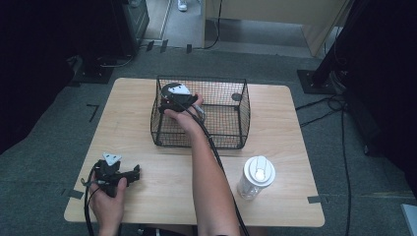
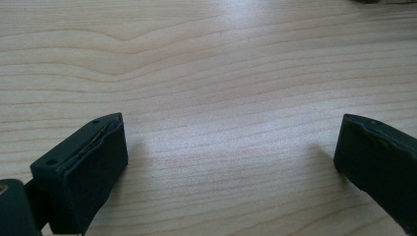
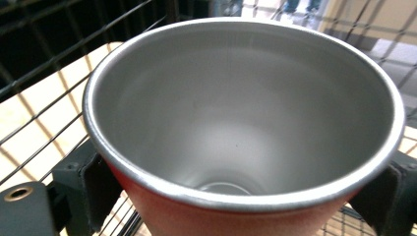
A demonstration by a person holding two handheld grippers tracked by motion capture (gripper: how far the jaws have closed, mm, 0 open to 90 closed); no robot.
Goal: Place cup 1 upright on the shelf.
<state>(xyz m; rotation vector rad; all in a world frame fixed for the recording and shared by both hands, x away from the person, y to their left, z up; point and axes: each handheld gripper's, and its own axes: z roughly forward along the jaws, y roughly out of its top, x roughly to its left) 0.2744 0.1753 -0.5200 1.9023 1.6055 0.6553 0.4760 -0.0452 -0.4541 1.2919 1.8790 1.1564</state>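
A red cup (image 3: 236, 98) with a bare steel inside sits upright between the jaws of my right gripper (image 3: 239, 191), which is shut on its outer wall just below the rim. The cup is empty. In the high view my right gripper (image 1: 173, 100) reaches down into the left half of the black wire basket (image 1: 201, 79) that stands at the middle of the table. My left gripper (image 1: 134, 173) rests on the tabletop near the front left corner. Its jaws stand wide apart with nothing between them, so the left gripper (image 2: 231, 152) is open over bare wood.
A clear bottle (image 1: 255, 177) with a white lid stands upright at the front right of the wooden table (image 1: 275, 113). The basket wires (image 3: 39, 69) close around the cup on all sides. Black cables trail from both grippers. Dark stands and cables lie on the floor around the table.
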